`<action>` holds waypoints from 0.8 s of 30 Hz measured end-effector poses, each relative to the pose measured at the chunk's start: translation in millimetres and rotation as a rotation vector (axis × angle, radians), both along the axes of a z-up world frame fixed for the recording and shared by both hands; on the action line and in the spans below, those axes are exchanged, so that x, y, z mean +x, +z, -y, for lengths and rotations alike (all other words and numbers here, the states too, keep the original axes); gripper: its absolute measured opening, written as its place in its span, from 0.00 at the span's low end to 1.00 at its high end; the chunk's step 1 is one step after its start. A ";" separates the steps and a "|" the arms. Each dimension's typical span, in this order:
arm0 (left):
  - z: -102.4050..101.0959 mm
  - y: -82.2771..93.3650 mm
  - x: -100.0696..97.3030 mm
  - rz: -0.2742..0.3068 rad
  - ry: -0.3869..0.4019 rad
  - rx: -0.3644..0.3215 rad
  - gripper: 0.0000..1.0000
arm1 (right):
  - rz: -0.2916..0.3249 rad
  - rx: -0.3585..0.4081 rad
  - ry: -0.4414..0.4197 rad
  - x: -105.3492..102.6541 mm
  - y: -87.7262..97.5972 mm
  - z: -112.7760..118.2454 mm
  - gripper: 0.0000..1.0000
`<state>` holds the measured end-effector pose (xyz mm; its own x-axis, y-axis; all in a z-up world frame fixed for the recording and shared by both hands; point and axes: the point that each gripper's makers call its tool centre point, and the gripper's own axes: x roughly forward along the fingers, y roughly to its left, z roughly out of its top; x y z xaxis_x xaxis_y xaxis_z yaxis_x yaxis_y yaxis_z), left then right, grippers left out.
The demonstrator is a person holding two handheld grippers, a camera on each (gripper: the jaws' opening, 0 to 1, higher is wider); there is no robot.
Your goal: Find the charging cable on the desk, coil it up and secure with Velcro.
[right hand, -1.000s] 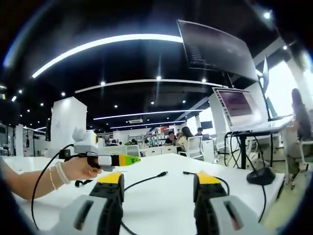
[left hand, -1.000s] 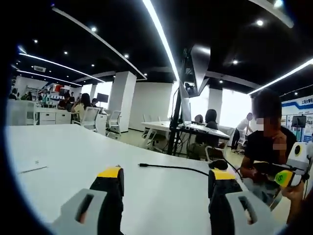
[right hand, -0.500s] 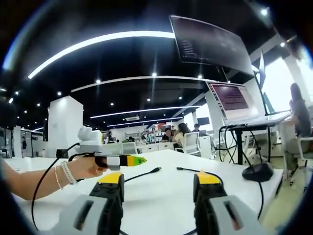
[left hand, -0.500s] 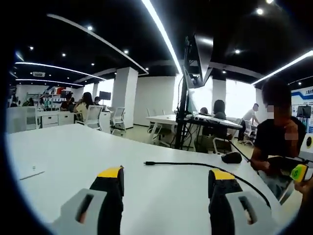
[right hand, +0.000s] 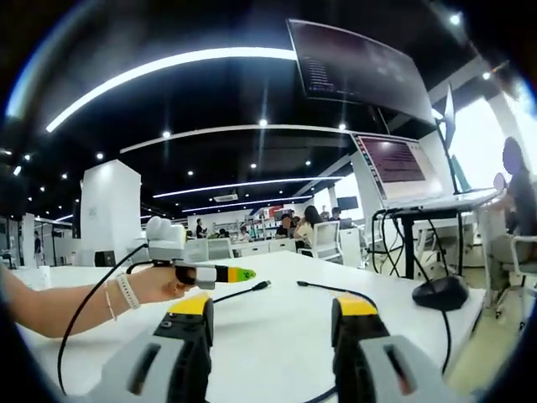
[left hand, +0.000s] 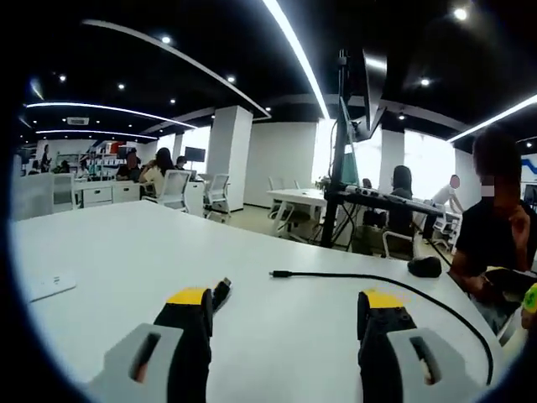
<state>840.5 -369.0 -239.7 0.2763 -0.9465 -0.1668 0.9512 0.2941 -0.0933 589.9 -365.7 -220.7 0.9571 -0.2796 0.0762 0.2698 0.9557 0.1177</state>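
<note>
Black charging cable [left hand: 377, 280] crosses white desk [left hand: 126, 260] near its edge.

black charging cable [left hand: 382, 280] lies uncoiled on the white desk [left hand: 126, 260].

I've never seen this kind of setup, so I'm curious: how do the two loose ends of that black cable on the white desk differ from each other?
In the left gripper view, one cable end lies close, just beside the left gripper's jaw, while the other cable end lies farther out on the desk. The near end looks thicker and points away at a slant; the far end looks thin and points sideways. Both are black plugs lying flat, held by neither gripper.
</note>
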 end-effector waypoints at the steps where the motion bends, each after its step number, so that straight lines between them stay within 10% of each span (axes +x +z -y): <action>1: 0.2 -0.4 1.7 0.006 0.005 0.004 0.70 | -0.002 0.000 0.001 0.8 -0.1 0.5 0.57; 24: 16.1 -38.3 54.0 0.022 0.117 0.077 0.66 | -0.013 -0.013 0.006 11.7 7.3 13.8 0.57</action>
<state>894.4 -385.1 -278.0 0.3883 -0.8922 -0.2306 0.9116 0.4085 -0.0456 601.6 -379.5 -213.4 0.9596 -0.2733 0.0670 0.2659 0.9586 0.1015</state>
